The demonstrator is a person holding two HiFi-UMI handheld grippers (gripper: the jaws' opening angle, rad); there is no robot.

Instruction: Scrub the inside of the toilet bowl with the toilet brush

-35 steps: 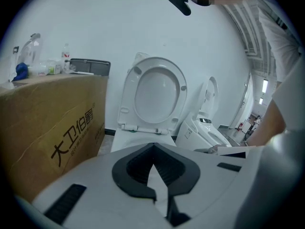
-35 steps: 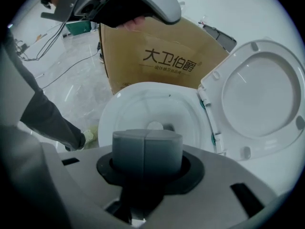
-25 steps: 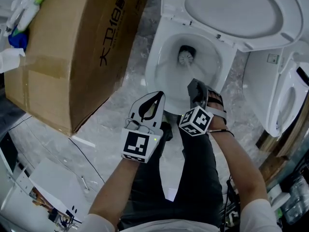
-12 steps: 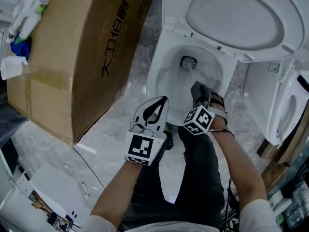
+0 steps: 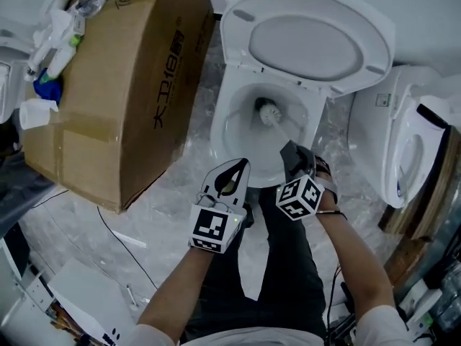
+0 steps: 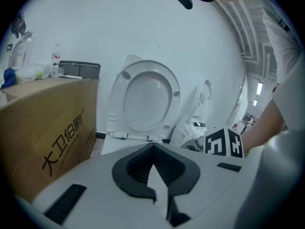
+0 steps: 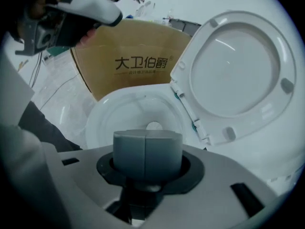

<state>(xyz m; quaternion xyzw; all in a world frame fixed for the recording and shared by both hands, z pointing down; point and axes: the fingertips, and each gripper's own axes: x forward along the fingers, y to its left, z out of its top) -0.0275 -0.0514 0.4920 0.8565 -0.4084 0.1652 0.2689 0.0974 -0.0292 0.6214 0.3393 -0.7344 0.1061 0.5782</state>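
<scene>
The white toilet bowl point(image 5: 222, 132) stands open, its lid point(image 5: 306, 45) tipped back. The brush head point(image 5: 268, 112) is down inside the bowl near the drain, and its thin handle point(image 5: 287, 134) runs back to my right gripper point(image 5: 292, 148), which is shut on it. In the right gripper view a grey handle end point(image 7: 147, 149) sits between the jaws of the right gripper point(image 7: 147, 152), with the bowl point(image 7: 116, 111) and brush head point(image 7: 154, 126) beyond. My left gripper point(image 5: 240, 166) hovers at the bowl's front rim, shut and holding nothing. In its own view the left gripper point(image 6: 153, 149) points at the lid point(image 6: 147, 99).
A big cardboard box point(image 5: 122, 85) stands close at the bowl's left, with bottles and rags point(image 5: 47, 42) on its top. A second white toilet point(image 5: 403, 150) is on the right. A cable point(image 5: 119, 236) lies on the plastic-covered floor. The person's legs are right in front of the bowl.
The head view has shifted, so the toilet sits lower and further left in it. The brush head stays inside the bowl near the drain. Both grippers keep their grip states.
</scene>
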